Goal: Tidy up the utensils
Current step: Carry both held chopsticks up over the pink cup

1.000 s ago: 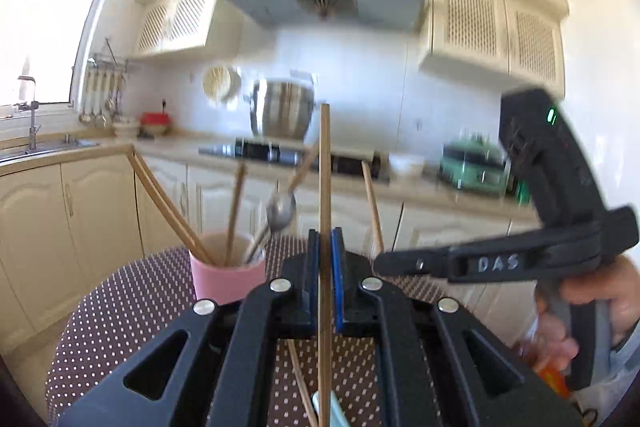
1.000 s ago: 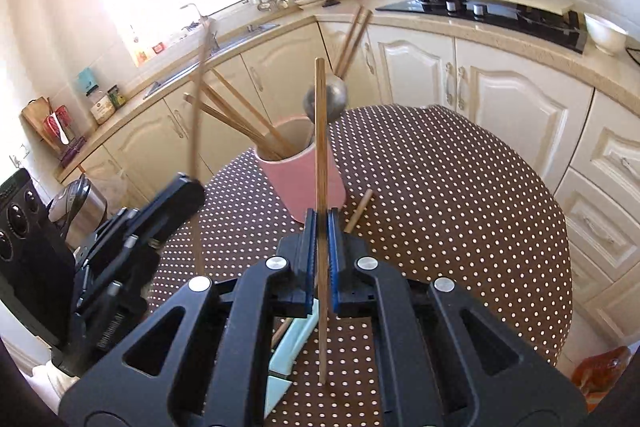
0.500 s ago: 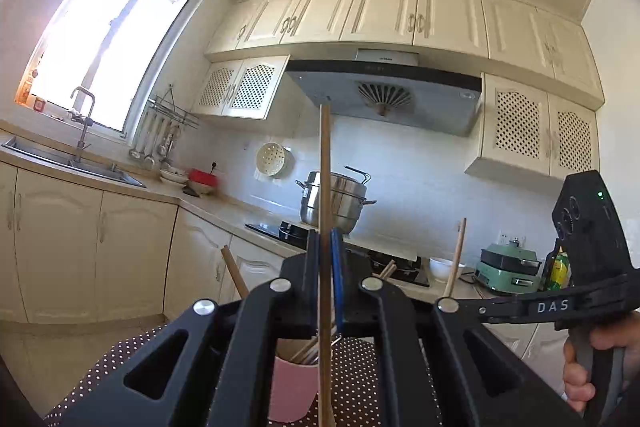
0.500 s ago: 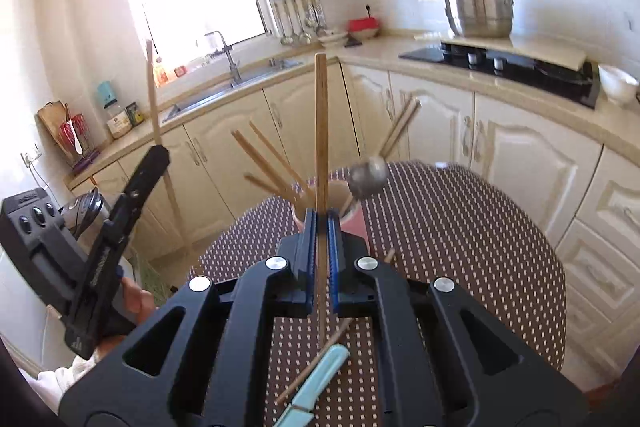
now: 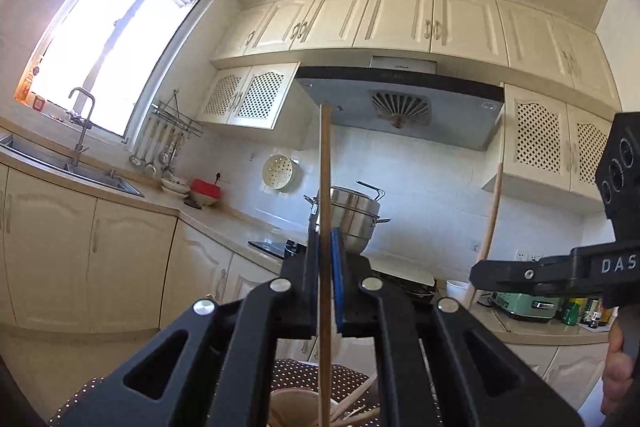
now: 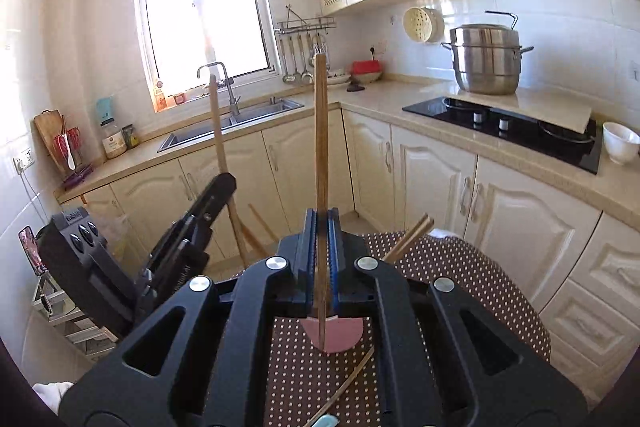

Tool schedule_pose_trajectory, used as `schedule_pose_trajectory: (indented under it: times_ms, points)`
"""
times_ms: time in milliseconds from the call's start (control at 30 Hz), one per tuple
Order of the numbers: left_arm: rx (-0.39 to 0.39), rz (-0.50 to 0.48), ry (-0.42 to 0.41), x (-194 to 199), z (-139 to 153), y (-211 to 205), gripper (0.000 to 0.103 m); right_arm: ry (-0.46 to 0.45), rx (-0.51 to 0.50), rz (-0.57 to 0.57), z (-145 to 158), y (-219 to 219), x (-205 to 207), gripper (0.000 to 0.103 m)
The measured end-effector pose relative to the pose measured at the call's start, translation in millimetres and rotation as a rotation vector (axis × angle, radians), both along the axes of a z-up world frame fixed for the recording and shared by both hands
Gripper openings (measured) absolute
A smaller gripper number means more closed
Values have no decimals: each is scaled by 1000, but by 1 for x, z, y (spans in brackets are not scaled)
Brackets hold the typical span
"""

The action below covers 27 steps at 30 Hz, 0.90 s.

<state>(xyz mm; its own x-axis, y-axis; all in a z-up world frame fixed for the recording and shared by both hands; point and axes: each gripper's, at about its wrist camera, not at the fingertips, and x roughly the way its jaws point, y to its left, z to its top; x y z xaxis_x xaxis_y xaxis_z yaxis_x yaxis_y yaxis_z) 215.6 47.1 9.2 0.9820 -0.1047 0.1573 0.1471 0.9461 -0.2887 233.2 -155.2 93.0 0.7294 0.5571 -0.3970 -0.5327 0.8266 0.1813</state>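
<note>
Item: 2 chopsticks, 1 clamped upright by each gripper (image 5: pixel 325 291) (image 6: pixel 321 259). We should centre each tip over the pink cup (image 6: pixel 334 337), lower centre, before releasing.

We are in a home kitchen: cream cabinets (image 5: pixel 400 23) run along the wall at twelve o'clock above a range hood (image 5: pixel 400 107), a steel steamer pot (image 6: pixel 486 59) stands by the black cooktop (image 6: pixel 504 125) at two o'clock, and a sink (image 6: pixel 232 125) sits under the window (image 6: pixel 204 11) at eleven.
</note>
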Motion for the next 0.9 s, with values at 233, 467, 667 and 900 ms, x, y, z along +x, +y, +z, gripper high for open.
schedule_pose_trajectory:
  times_ms: [233, 467, 667, 900]
  points:
    - [-1, 63, -16, 25, -5, 2, 6, -27, 25, -2, 10, 4, 21, 6]
    - [20, 91, -13, 42, -10, -4, 6, -18, 24, 6, 3, 12, 34, 6]
    - [35, 69, 6, 40, -19, -7, 6, 24, 9, 19, -18, 19, 39, 6]
    - [3, 28, 64, 39, -28, 4, 6, 68, -6, 19, -38, 21, 39, 6]
